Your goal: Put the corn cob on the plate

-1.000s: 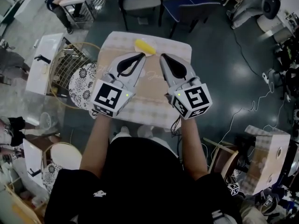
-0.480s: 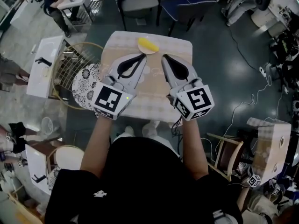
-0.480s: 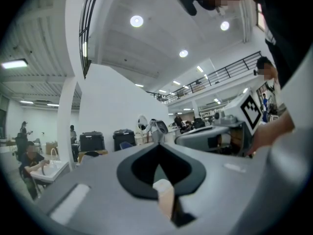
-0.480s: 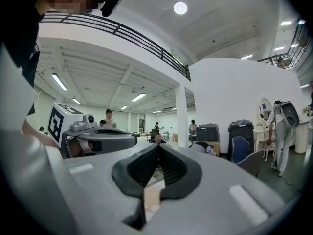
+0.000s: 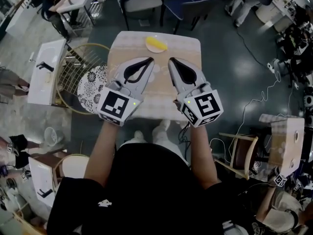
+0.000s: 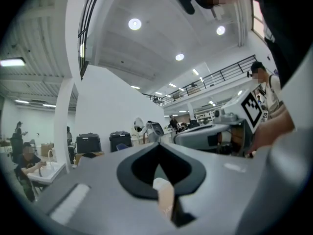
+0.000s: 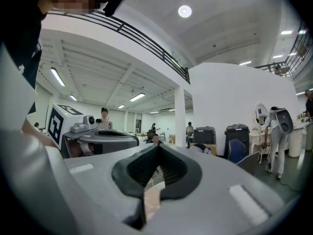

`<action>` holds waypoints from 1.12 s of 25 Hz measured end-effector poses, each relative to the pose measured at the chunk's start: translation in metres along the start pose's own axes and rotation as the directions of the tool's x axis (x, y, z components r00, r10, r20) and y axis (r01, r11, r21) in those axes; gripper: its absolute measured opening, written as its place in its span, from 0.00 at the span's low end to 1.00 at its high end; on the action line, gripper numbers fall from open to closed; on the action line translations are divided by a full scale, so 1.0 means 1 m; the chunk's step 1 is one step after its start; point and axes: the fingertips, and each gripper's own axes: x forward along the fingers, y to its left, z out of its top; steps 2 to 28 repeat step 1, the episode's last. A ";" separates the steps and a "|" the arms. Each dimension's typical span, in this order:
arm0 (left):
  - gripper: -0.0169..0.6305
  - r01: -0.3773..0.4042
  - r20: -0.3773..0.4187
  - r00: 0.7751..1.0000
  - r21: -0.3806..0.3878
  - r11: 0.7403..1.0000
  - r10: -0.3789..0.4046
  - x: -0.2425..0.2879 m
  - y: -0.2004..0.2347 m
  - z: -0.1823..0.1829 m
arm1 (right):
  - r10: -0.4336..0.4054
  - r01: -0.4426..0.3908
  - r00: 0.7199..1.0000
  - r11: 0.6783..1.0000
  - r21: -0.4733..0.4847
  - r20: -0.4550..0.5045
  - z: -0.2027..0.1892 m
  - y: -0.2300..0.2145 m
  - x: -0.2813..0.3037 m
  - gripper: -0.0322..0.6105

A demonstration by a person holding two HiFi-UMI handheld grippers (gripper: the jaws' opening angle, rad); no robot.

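Observation:
In the head view a yellow corn cob [image 5: 156, 45] lies near the far edge of a small cloth-covered table [image 5: 186, 50]. A pale rim curves just behind the cob; whether that is the plate I cannot tell. My left gripper [image 5: 150, 59] and right gripper [image 5: 171, 60] are held side by side, level, above the table's middle, short of the cob. Both are shut with nothing in them. The left gripper view shows its jaws [image 6: 157, 144] closed against the open hall, and the right gripper view shows the same [image 7: 157, 146]. Neither gripper view shows the table or the cob.
A round wire basket [image 5: 66, 89] with patterned plates [image 5: 92, 84] stands left of the table. Beyond it is a white side table [image 5: 46, 70]. Chairs [image 5: 142, 1] stand past the table's far edge. Cables [image 5: 254, 102] and a wooden stool [image 5: 239, 151] are on the right.
Both grippers have moved forward together over the table and risen a little. The table and cob have shifted slightly in the head view. Both stay shut.

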 end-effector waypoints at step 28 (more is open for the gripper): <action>0.04 0.006 0.004 1.000 0.010 1.000 -0.006 -0.005 -0.002 0.000 | -0.001 0.001 1.000 1.000 -0.005 0.003 0.002 0.006 -0.002 0.05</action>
